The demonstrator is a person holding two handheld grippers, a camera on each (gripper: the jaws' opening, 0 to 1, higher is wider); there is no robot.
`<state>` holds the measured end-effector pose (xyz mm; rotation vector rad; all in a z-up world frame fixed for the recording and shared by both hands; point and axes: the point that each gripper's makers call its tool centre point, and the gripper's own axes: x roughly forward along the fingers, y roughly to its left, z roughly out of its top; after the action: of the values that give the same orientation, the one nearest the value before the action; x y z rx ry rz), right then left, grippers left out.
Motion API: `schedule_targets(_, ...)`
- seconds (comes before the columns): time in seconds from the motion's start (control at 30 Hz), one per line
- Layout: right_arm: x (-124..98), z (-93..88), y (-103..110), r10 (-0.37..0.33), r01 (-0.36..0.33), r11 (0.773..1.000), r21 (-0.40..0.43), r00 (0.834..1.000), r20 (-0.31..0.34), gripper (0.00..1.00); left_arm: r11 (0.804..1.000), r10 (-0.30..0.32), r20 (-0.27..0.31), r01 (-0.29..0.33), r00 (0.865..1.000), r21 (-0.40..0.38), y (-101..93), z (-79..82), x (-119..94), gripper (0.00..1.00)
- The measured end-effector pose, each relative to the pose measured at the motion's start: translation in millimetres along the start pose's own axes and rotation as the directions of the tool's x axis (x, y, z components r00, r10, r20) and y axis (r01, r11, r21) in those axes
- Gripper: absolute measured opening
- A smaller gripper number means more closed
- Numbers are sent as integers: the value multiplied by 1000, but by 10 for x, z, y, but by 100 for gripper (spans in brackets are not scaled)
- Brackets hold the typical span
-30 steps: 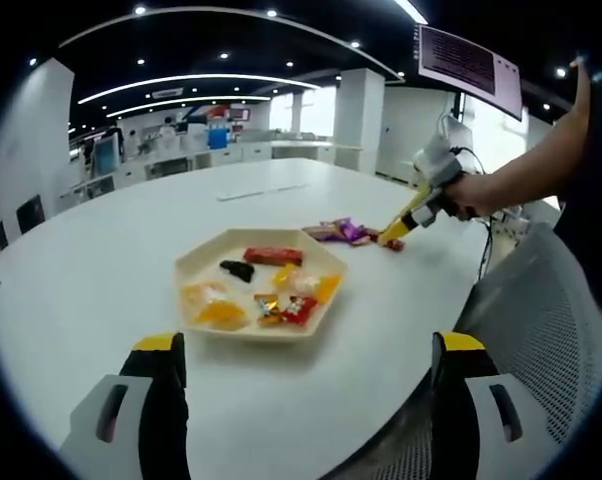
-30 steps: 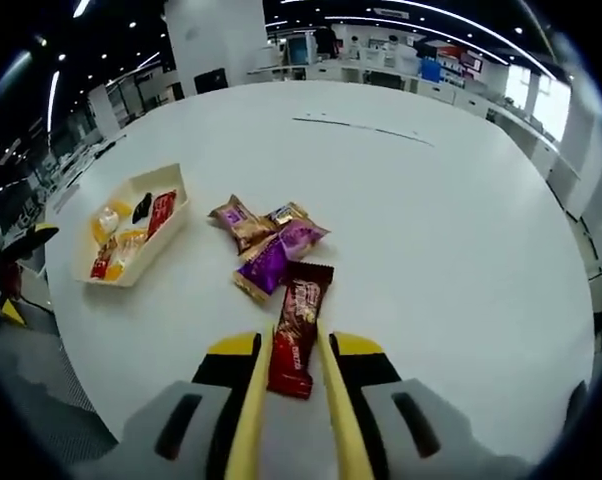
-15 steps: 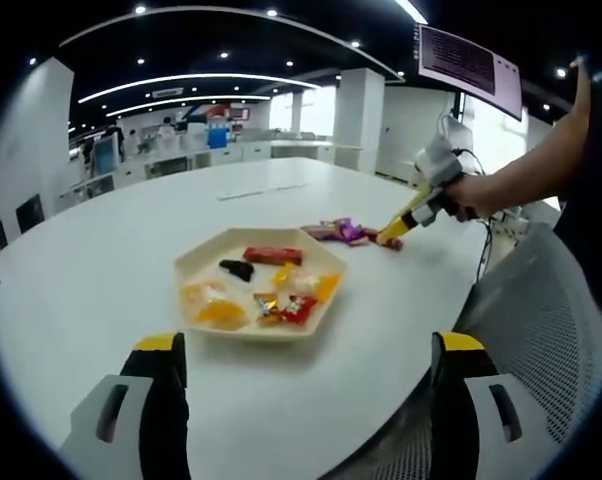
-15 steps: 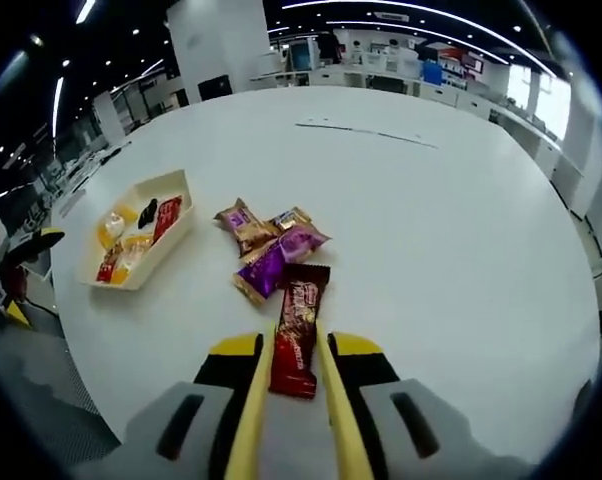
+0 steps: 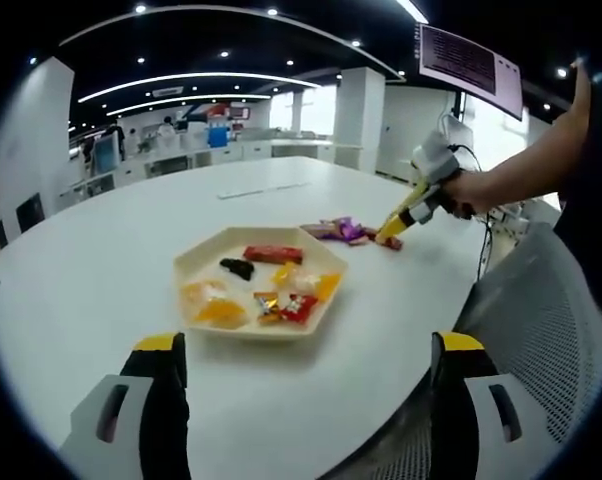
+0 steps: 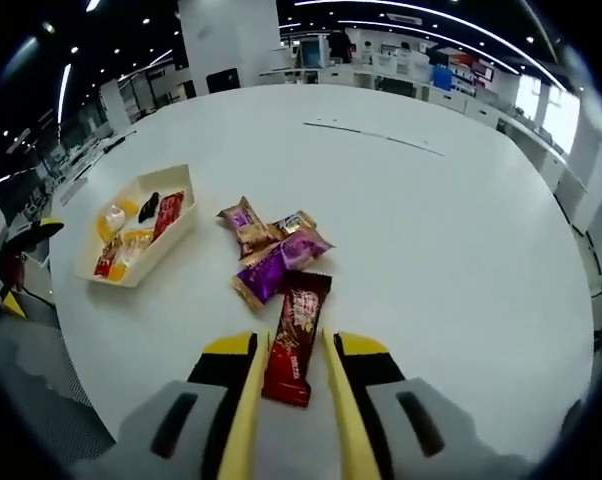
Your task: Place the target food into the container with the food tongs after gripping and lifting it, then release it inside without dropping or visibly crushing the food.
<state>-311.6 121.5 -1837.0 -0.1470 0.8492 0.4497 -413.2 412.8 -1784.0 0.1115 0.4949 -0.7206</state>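
My right gripper (image 6: 293, 345) is shut on yellow food tongs (image 6: 243, 420). A red snack bar (image 6: 287, 345) sits between the tong blades, its far end beside a pile of purple and brown wrapped snacks (image 6: 269, 250). The cream hexagonal tray (image 6: 173, 238) with several wrapped snacks lies to the left on the white table. In the left gripper view the tray (image 5: 194, 262) is at centre, and the right gripper (image 5: 424, 195), in a person's hand, points the tongs at the snack pile (image 5: 343, 231). My left gripper (image 5: 309, 345) stands open near the table edge, holding nothing.
The round white table (image 5: 101, 250) stretches far behind the tray. A grey mesh chair (image 5: 541, 330) stands at the table's right edge. The person's arm (image 5: 526, 165) reaches in from the right. A thin strip (image 6: 376, 133) lies far across the table.
The right gripper with the tongs has risen slightly, and the red bar between the blades has tilted a little. The left gripper has not moved.
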Motion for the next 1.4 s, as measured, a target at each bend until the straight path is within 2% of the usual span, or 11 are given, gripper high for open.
schedule_targets(0.13, -9, -4, -13, -11, 11, 1000, 0, 1000, 16, 28, 1000, 1, -2, -1, 1000, 1, 2, -5, 1, 98)
schedule_targets(0.2, -14, 22, -19, -20, 22, 999, -32, 999, 41, 28, 1000, 1, -3, -1, 1000, 2, 3, -7, 0, 98)
schedule_targets(0.33, -8, 36, 7, -7, 9, 999, -42, 999, 52, 27, 1000, 0, -7, 0, 1000, 2, -3, -9, -3, 98)
schedule_targets(0.53, 3, -4, -19, -8, 8, 1000, 13, 1000, 10, 25, 1000, -2, -11, 2, 1000, 2, -5, -17, 0, 98)
schedule_targets(0.73, 11, -2, 16, -23, 21, 999, -48, 999, -37, 23, 1000, -4, -13, 4, 1000, 4, -13, -22, 0, 98)
schedule_targets(0.9, -6, -14, -1, -15, 12, 999, -44, 998, -54, 22, 1000, -4, -12, 4, 1000, 7, -11, -21, -1, 98)
schedule_targets(1.13, -87, 39, -35, -15, 14, 999, -29, 999, -44, 23, 1000, -2, -6, 2, 1000, 6, -8, -4, -2, 98)
schedule_targets(1.4, -217, 201, -54, -2, 2, 1000, -18, 1000, -14, 23, 1000, 5, -2, -5, 1000, 5, 7, -1, -4, 98)
